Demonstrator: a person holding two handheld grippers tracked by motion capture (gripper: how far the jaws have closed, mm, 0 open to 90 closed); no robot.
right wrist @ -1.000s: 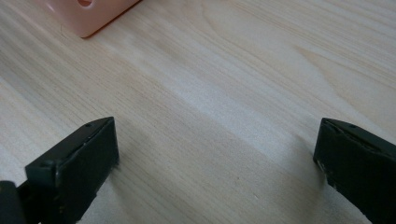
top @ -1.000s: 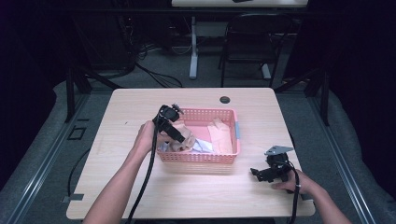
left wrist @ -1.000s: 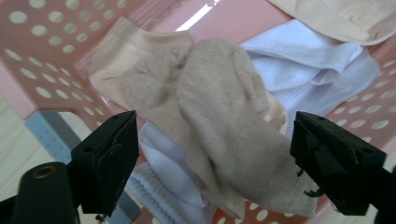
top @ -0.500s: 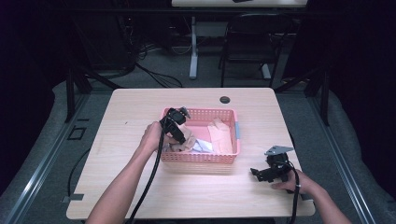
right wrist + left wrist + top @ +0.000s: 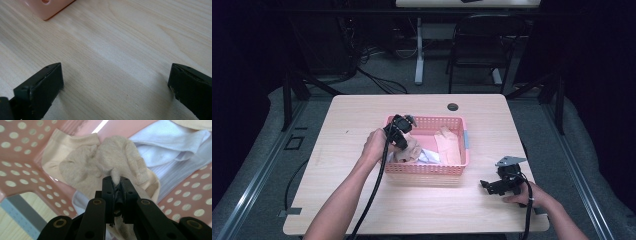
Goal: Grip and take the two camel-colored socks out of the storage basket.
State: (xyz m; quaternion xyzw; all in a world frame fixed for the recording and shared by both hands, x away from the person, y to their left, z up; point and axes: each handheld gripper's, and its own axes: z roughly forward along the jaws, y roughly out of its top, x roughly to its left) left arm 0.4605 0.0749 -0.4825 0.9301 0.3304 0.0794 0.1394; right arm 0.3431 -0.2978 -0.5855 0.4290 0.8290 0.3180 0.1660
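Observation:
A pink perforated basket [image 5: 427, 170] stands mid-table with socks in it. My left gripper [image 5: 404, 142] reaches down into its left end. Its jaws have just been closing and now pinch a fold of a beige sock [image 5: 120, 157] between the pads of the left gripper [image 5: 116, 185]. Under and beside that sock lies a white sock [image 5: 170, 147]. Another beige sock [image 5: 448, 145] lies flat at the basket's right side. My right gripper [image 5: 486, 186] rests on the table right of the basket, and the right gripper [image 5: 116, 85] is open over bare wood.
The pale wooden table [image 5: 362, 115] has a round cable hole [image 5: 453, 106] near its far edge. A corner of the basket [image 5: 47, 7] lies ahead of the right gripper. A chair [image 5: 482, 50] and desk legs stand beyond the table.
The left gripper has sunk a little deeper into the basket's left end and its jaws have shut on the beige sock. The right hand has kept still.

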